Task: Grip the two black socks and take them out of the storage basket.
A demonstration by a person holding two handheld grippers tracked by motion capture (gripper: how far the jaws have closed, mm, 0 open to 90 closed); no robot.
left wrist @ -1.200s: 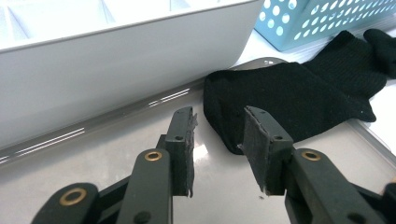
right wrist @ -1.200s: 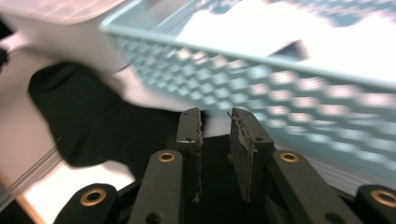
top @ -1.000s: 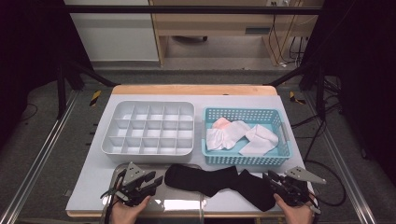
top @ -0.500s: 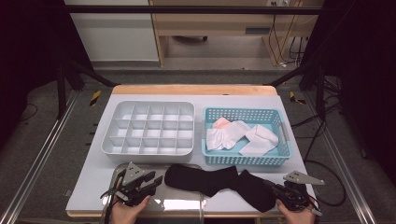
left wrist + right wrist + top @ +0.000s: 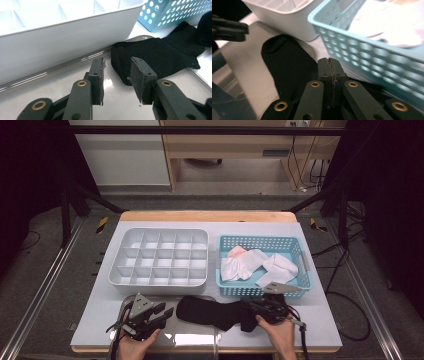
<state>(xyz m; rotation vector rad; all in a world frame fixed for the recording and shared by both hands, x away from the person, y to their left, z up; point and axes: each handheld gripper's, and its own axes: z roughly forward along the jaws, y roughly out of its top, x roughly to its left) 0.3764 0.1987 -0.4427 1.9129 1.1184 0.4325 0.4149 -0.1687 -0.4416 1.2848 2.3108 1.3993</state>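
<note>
You're folding the black sock (image 5: 215, 312), lying just in front of the blue basket (image 5: 260, 290). Right gripper (image 5: 260, 308) is clamped, seemingly on its end; left gripper (image 5: 116, 75) gapes empty—close on the near end next.

I see high view looking down, far | 2 gripper views low, close | all share black sock (image 5: 212, 312) beside divider tray (image 5: 62, 37).

The left gripper (image 5: 161, 312) sits low at the near left, held from below by the left hand (image 5: 134, 345), its jaws parted with a clear gap between the pads (image 5: 98, 75). The right gripper (image 5: 248, 307) sits at the near right in the right hand (image 5: 278, 334), pointing left, its jaws pressed together.
</note>
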